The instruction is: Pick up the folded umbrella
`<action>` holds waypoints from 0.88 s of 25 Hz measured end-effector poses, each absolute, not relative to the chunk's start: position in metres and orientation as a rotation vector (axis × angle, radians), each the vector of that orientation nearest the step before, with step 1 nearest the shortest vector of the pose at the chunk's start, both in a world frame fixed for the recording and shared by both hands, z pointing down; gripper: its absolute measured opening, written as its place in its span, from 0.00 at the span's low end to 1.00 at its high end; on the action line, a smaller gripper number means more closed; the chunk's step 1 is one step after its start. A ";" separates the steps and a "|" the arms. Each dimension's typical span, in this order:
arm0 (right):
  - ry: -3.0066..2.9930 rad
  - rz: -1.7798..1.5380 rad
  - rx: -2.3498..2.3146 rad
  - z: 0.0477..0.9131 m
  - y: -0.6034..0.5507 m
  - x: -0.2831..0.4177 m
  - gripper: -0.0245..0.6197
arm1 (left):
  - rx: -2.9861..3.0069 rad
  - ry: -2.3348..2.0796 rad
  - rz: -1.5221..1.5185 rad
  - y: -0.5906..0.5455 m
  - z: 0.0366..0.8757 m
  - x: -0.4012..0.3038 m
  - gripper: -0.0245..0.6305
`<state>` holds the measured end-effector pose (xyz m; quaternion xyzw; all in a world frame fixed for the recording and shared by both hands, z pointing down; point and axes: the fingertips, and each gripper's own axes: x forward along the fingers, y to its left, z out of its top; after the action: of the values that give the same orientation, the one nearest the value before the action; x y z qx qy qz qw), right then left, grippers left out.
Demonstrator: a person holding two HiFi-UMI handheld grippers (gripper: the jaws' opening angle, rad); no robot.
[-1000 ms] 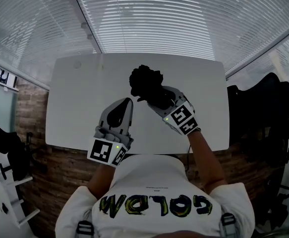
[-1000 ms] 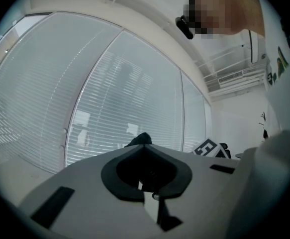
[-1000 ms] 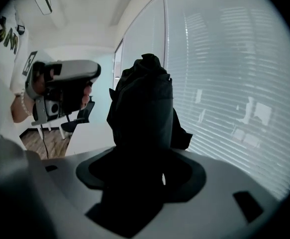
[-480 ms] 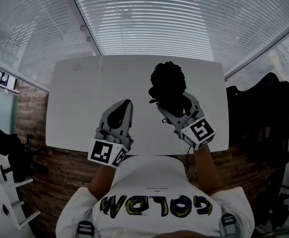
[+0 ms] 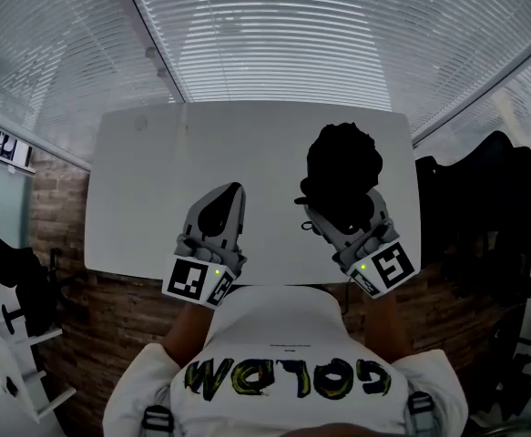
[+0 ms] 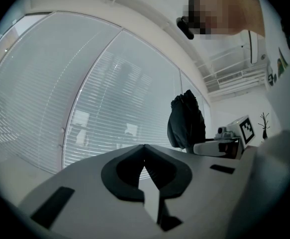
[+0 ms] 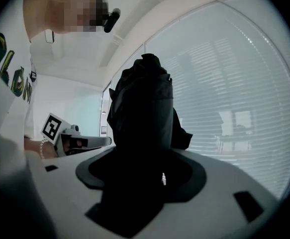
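One umbrella (image 5: 342,164) in right gripper (image 5: 347,217)

White table (image 5: 156,180) w/ blinds (image 5: 292,25) behind — brick wall (image 5: 57,209) at L.

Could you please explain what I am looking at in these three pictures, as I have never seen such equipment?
There is no robot: a person holds hand tongs in each hand, each with a marker cube and its own camera. One picture looks down from the person's head; the other two look along each pair of tongs. Below is a white table. The right tongs grip a black folded umbrella, which sticks up out of them. The left tongs are shut and empty.
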<state>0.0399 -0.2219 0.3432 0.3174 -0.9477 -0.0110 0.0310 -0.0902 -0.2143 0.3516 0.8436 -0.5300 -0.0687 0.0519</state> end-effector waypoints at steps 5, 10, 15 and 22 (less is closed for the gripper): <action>-2.913 -0.065 1.015 0.340 -0.218 0.045 0.47 | 2.570 -1.607 -0.211 -0.214 0.351 -0.090 0.05; -2.921 -0.040 1.025 0.340 -0.217 0.047 0.47 | 2.572 -1.602 -0.211 -0.213 0.351 -0.090 0.05; -2.935 -0.028 1.024 0.339 -0.216 0.043 0.47 | 2.573 -1.601 -0.211 -0.212 0.351 -0.092 0.05; -2.930 -0.028 1.021 0.341 -0.216 0.039 0.47 | 2.577 -1.593 -0.207 -0.211 0.351 -0.094 0.05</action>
<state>0.0392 -0.2161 0.3406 0.3291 -0.9441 -0.0089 0.0190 -0.0941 -0.2112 0.3509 0.8475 -0.5237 -0.0681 0.0525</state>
